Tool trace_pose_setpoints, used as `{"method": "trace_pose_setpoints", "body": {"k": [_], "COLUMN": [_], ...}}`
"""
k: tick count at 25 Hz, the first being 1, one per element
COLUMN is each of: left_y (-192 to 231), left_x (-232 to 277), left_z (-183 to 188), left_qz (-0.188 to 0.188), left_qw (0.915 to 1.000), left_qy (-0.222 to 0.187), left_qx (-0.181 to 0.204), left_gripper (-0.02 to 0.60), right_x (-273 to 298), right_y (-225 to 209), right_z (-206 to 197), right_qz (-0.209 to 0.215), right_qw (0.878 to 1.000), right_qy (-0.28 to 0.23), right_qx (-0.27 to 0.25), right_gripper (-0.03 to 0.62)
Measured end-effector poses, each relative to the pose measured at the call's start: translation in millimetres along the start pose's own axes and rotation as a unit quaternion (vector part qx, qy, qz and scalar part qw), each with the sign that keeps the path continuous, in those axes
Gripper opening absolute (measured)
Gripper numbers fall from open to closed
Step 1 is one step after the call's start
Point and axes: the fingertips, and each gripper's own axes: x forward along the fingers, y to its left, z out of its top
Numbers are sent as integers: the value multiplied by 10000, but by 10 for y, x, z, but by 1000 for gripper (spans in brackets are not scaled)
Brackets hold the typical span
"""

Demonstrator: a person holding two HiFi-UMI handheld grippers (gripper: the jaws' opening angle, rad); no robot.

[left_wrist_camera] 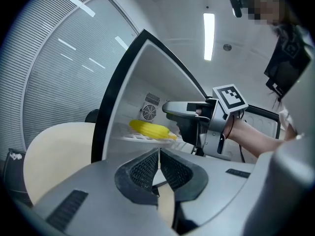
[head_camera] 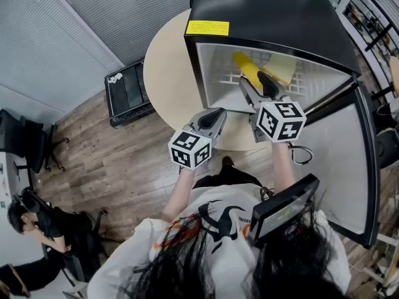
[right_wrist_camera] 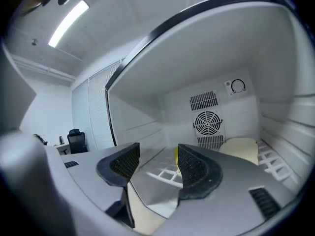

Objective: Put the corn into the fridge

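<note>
Yellow corn (head_camera: 245, 65) inside fridge (head_camera: 268, 8), near end hidden behind right gripper (head_camera: 257, 86).

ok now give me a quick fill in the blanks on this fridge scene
1. The corn lies on the wire shelf inside the ____.
2. Its door stands ____.
3. The left gripper's jaws are shut on nothing, while the right gripper's jaws are ____.

Missing words: fridge; open; apart
</note>
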Motion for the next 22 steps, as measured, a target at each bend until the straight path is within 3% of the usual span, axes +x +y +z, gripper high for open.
{"method": "trace_pose_setpoints", "body": {"k": [10, 22], "left_y": [-100, -470], "left_x": [-293, -531], "left_z": [-108, -478], "left_qz": [-101, -499], "left_qw": [9999, 9981], "left_qy": [56, 333], "left_qx": [-46, -159], "left_gripper": [14, 14], "right_x": [-379, -884], "right_y": [348, 633], "right_z": [-352, -914], "right_qz": [-95, -353], "right_qw": [9984, 9954], "right_qy": [-128, 185], "right_qx": [540, 867], "right_gripper": [221, 196]}}
